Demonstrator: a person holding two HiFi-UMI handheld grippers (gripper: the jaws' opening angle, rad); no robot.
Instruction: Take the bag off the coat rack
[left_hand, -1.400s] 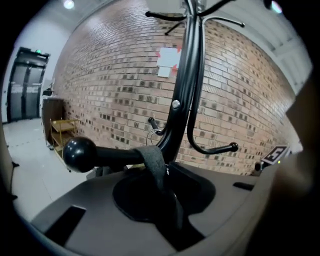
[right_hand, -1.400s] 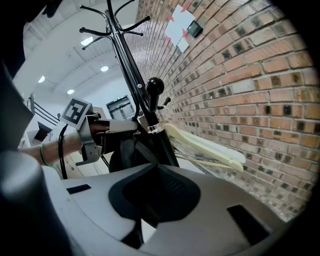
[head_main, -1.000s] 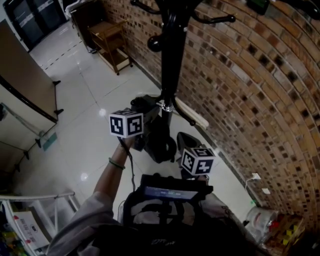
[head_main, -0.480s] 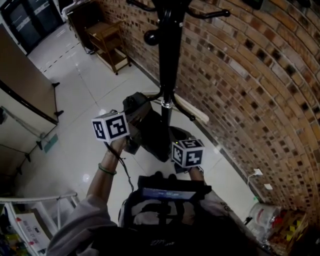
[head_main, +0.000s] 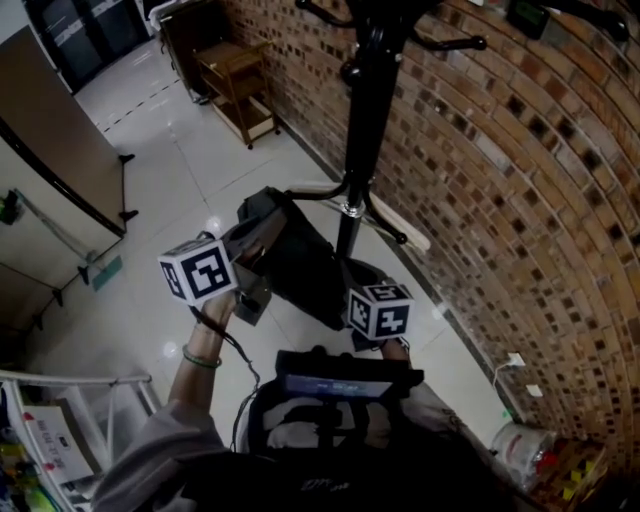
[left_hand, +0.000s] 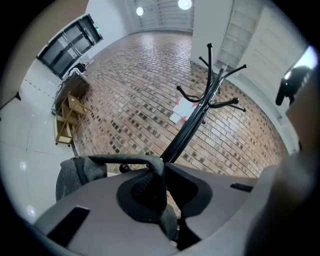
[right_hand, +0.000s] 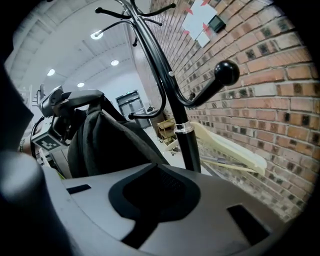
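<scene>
The dark grey bag (head_main: 295, 262) hangs from my left gripper (head_main: 255, 240), left of the black coat rack pole (head_main: 362, 140). In the left gripper view that gripper (left_hand: 162, 200) is shut on the bag's grey strap (left_hand: 120, 161), which runs up between the jaws. The right gripper view shows the bag (right_hand: 107, 140) with its handle held up to the left, apart from the rack's curled lower hook (right_hand: 150, 114). My right gripper (head_main: 368, 282) is low beside the pole (right_hand: 189, 147), its jaws (right_hand: 150, 210) together with nothing between them.
A curved brick wall (head_main: 520, 200) stands close behind the rack. A cream wooden piece (head_main: 395, 225) juts from the pole near the floor. A wooden shelf unit (head_main: 240, 85) is at the back, a brown panel (head_main: 50, 150) at left, a white cart (head_main: 70, 420) at lower left.
My left gripper has drawn left and back from the pole, carrying the bag with it. My right gripper has stayed low near the pole.
</scene>
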